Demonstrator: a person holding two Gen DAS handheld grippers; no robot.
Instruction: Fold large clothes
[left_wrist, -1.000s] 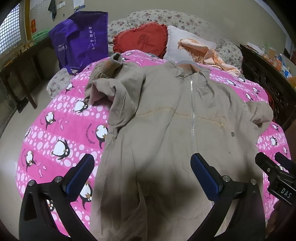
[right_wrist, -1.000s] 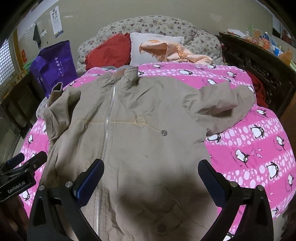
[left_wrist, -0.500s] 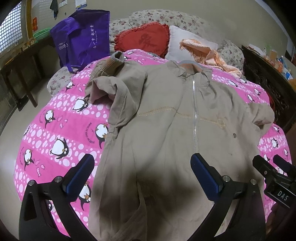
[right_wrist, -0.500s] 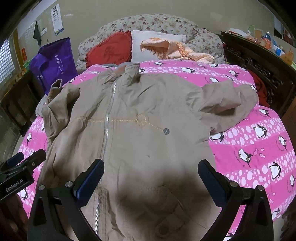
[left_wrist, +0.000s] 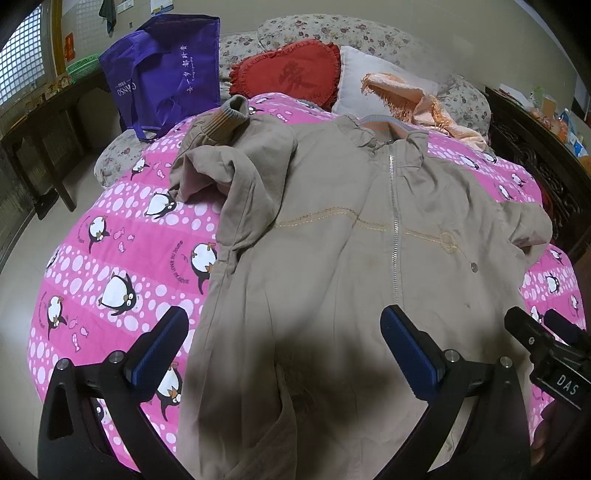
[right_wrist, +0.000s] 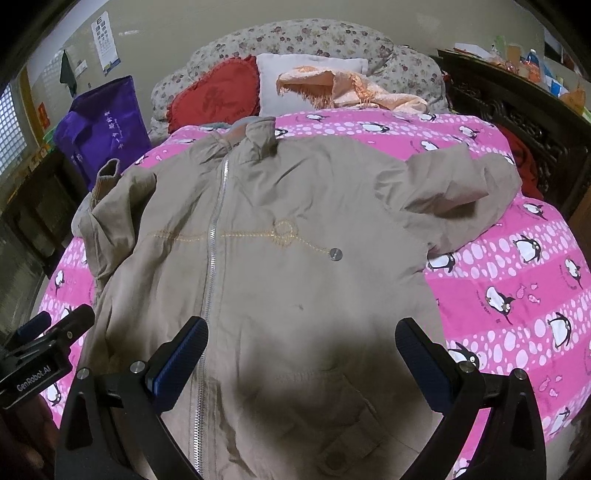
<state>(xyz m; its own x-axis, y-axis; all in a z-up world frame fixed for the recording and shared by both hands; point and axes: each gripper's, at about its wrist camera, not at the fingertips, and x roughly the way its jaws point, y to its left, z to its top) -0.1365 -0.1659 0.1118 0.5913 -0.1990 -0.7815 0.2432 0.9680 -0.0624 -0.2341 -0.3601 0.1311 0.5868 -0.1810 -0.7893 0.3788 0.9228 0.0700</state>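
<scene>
A large tan zip-up jacket lies front up on a pink penguin-print bedspread; it also shows in the right wrist view. Its left sleeve is bunched with the ribbed cuff up, and its right sleeve is folded over itself. My left gripper is open and empty above the jacket's lower left part. My right gripper is open and empty above the lower right part, near a pocket. Each gripper shows at the edge of the other's view.
A purple tote bag, a red heart cushion, a white pillow and a peach scarf sit at the bed's head. Dark wooden furniture stands on the right, a dark table on the left.
Both grippers have moved slightly forward over the jacket, which now looks a little closer. Both stay open and the jacket has not moved.
</scene>
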